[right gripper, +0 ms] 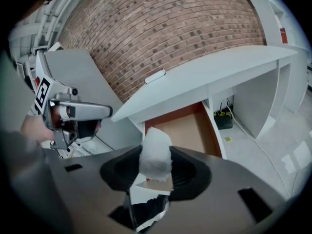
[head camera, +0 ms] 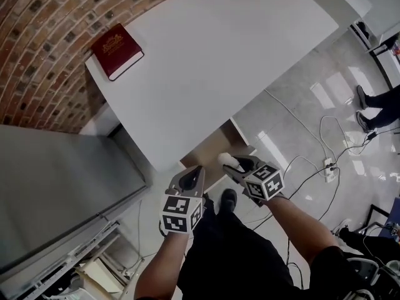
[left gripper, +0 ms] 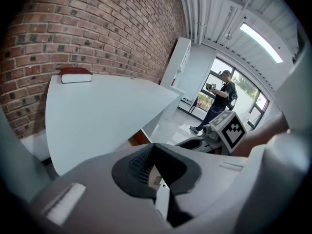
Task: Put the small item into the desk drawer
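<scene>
A small white fluffy item (right gripper: 156, 152) sits between the pads of my right gripper (right gripper: 155, 165), which is shut on it. In the head view that gripper (head camera: 232, 163) holds the item (head camera: 229, 160) just above the open wooden drawer (head camera: 209, 150) under the white desk (head camera: 212, 61). The drawer's brown bottom (right gripper: 183, 130) lies straight ahead in the right gripper view. My left gripper (head camera: 192, 175) hangs just left of the right one, near the drawer's front. Its jaws (left gripper: 155, 167) stand together with nothing in them.
A red book (head camera: 117, 50) lies on the desk's far left corner by the brick wall. A grey cabinet (head camera: 56, 186) stands left of the desk. Cables and a power strip (head camera: 327, 167) lie on the floor at right. A person (left gripper: 222, 99) stands far off.
</scene>
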`<state>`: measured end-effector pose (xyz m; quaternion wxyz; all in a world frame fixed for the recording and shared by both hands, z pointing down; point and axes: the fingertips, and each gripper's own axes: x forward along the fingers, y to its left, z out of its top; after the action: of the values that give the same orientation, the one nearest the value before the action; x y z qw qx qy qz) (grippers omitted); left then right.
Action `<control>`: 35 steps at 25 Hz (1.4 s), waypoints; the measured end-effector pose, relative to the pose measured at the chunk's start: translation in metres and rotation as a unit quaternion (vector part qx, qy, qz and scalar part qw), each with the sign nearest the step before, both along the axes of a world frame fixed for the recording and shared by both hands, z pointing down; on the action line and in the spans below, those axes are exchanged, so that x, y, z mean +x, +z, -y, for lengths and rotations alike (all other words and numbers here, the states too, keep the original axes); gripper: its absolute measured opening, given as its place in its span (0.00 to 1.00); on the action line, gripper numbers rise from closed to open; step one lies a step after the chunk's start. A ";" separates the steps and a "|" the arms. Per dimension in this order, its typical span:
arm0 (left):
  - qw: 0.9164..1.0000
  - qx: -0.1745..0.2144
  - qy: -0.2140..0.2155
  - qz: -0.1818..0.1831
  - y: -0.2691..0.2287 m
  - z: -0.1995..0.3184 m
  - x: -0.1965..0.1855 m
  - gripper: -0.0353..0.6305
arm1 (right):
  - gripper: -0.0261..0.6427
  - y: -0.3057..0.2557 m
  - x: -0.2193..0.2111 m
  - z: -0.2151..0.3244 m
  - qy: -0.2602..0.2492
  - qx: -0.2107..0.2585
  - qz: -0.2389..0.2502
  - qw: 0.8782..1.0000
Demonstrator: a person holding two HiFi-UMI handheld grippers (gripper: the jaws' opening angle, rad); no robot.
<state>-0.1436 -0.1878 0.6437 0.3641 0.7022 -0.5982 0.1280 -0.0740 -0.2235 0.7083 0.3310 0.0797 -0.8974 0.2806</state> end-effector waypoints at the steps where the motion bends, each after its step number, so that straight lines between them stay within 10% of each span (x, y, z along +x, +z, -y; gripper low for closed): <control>1: 1.000 -0.002 0.003 -0.004 0.008 0.000 0.003 0.07 | 0.28 0.011 -0.001 0.000 -0.012 0.005 -0.012 1.000; 12: 0.999 -0.026 -0.008 -0.018 0.077 -0.011 0.003 0.07 | 0.28 0.112 -0.032 -0.004 -0.165 0.068 -0.105 0.978; 20: 0.998 -0.051 -0.021 -0.040 0.104 -0.031 0.002 0.07 | 0.28 0.177 -0.043 -0.022 -0.351 0.159 -0.186 0.904; 35: 0.996 -0.054 -0.034 -0.060 0.134 -0.014 0.002 0.07 | 0.28 0.229 -0.047 -0.021 -0.405 0.133 -0.231 0.875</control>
<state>-0.1413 -0.1737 0.7773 0.4407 0.6676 -0.5908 0.1051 -0.1206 -0.2030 0.9375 0.5998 -0.1845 -0.7782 -0.0264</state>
